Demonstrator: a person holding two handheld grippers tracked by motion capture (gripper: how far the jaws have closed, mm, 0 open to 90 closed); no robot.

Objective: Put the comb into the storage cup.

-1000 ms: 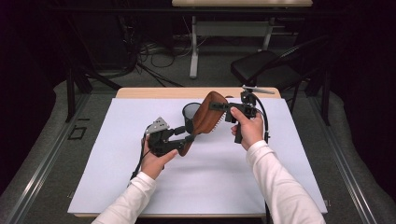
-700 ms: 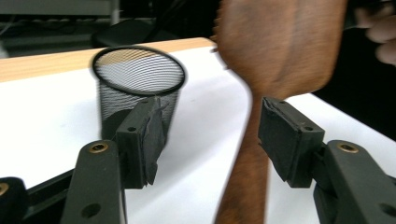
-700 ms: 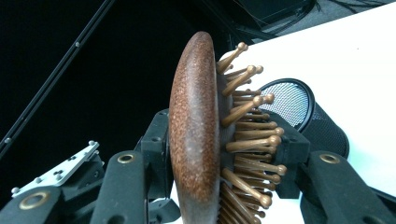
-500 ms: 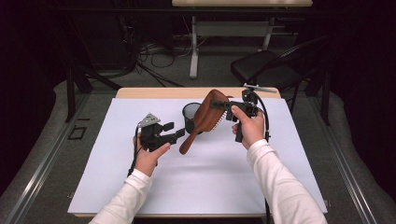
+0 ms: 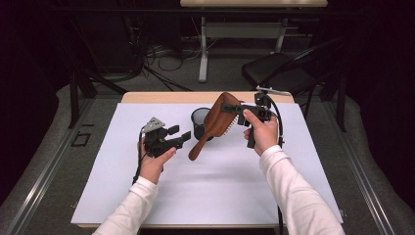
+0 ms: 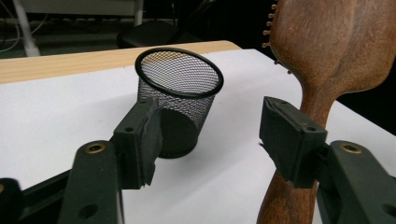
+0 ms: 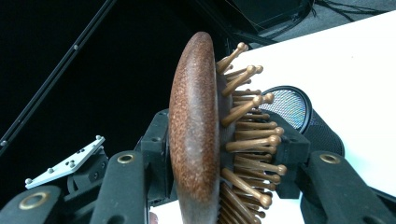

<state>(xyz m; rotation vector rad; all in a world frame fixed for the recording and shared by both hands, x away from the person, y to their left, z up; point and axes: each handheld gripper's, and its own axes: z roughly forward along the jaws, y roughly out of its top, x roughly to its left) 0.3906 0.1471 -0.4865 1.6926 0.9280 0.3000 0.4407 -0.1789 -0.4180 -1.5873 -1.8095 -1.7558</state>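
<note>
While the wooden hairbrush (image 5: 221, 120) is pinched by its head in the right gripper (image 5: 234, 108), its handle is left hanging down and toward the person, slanting above the white mat (image 5: 122, 191). In the right gripper view the jaws are seen pressed against both faces of the head, one on the smooth back and one among the wooden bristles (image 7: 247, 140), so that the brush is carried edge-on. The black mesh cup (image 5: 200, 122) stands upright on the mat just behind the brush, its mouth open upward, presumably as the receptacle into which the handle is to be lowered. The left gripper (image 5: 180, 137) is held beside the handle with its jaws spread and nothing between them; in the left gripper view the handle is seen passing just outside one jaw. Such a stance is judged to leave the free tool ready to steady or guide the brush.
</note>
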